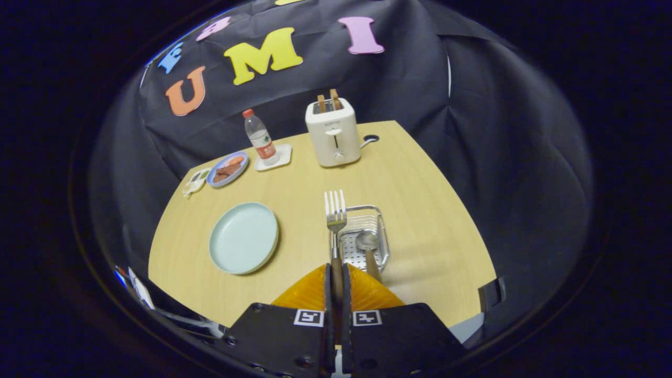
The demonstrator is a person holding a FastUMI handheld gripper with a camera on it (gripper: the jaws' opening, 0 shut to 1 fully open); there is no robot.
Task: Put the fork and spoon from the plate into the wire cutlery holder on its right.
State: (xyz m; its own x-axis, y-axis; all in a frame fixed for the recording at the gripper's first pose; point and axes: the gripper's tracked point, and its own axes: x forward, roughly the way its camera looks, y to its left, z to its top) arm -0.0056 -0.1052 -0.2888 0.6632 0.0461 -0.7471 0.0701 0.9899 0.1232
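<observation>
So this one's about half done, maybe a bit more. The spoon [367, 242] is already lying in the wire cutlery holder [382, 231], bowl end up and handle leaning out toward the tongs. The pale blue plate [243, 237] to the left of the holder is bare, so nothing's left to pick up from it.

The fork [335, 216] is the piece in play. The tongs [336, 281] are closed right down on its wooden handle, both fingers pressing on it, and the tines stick out straight ahead, looking like they sit above the holder's left rim. I'd say it's held up off the surface, though it's hard to tell how high from this angle.

What's left, by my read: shift a little to the right so the fork lines up over the basket, lower it in next to the spoon, and let go.

Toaster [333, 134], water bottle [260, 137] and a small food dish [228, 168] sit at the far end, well out of the way.
</observation>
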